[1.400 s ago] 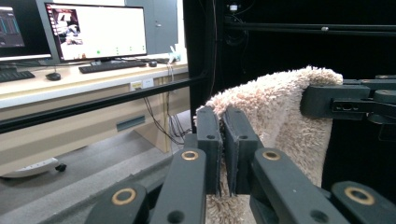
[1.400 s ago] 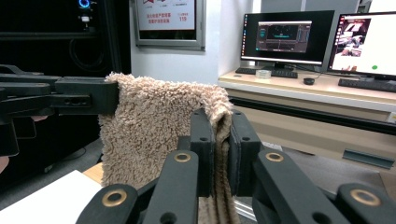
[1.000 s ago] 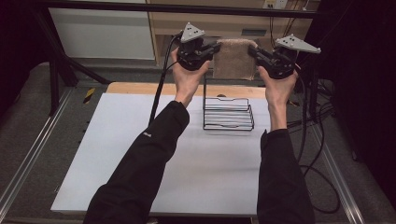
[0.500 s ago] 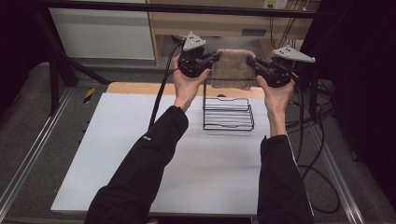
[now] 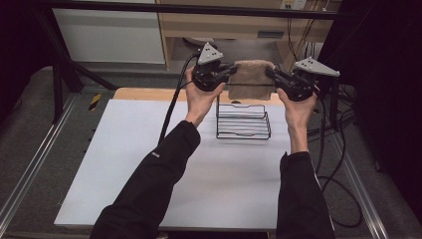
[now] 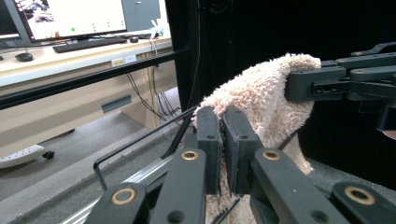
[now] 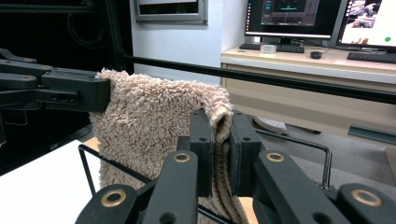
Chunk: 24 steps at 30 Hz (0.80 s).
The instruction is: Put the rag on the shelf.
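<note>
A white table [image 5: 149, 164] stands on grey carpet [image 5: 30, 129]. Beyond the table's far edge runs a black rail [image 5: 189, 8], and behind it a light wooden desk [image 7: 327, 60] carries monitors [image 7: 285, 16] and keyboards [image 6: 88, 43].

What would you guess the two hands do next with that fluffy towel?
Probably lower it onto the wire rack: both grippers, left and right, pinch the towel by its top corners, stretched between them, hanging above the rack's far rail.

Even overhead light on white table [image 5: 124, 164]; dark surroundings; soft blur; monitors [image 7: 299, 16] glare.
</note>
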Available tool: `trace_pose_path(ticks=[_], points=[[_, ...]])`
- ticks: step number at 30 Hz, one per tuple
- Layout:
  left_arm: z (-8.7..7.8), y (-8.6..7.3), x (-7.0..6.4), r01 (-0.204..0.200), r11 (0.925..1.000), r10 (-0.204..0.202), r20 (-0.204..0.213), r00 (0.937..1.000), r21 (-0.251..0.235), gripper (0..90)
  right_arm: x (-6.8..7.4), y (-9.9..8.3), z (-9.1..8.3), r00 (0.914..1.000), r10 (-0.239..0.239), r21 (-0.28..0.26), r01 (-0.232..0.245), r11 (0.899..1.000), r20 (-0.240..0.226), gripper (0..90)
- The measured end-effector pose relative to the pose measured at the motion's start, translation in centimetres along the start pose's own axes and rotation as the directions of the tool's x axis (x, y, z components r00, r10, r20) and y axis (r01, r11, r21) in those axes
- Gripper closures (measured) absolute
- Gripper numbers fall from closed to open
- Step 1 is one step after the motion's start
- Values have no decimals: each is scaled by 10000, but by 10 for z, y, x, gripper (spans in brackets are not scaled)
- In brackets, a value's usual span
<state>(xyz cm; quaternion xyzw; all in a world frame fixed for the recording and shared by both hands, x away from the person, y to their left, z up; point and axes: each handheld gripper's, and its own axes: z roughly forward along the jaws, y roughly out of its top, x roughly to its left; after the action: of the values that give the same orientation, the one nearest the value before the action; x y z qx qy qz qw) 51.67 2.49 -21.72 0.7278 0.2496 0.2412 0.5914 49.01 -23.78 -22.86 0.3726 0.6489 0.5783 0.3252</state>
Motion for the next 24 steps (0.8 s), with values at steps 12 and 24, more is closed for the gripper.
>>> trace_pose_path(ticks=[12, 24], points=[[-5, -5, -7, -61, 9995, 52, 304, 9995, 304, 851, 2, -6, -10, 9996, -250, 97, 251, 9996, -115, 819], [-10, -14, -13, -69, 9974, 31, 528, 9986, 714, 839, 5, -17, -17, 9984, -420, 188, 427, 9989, -371, 811]])
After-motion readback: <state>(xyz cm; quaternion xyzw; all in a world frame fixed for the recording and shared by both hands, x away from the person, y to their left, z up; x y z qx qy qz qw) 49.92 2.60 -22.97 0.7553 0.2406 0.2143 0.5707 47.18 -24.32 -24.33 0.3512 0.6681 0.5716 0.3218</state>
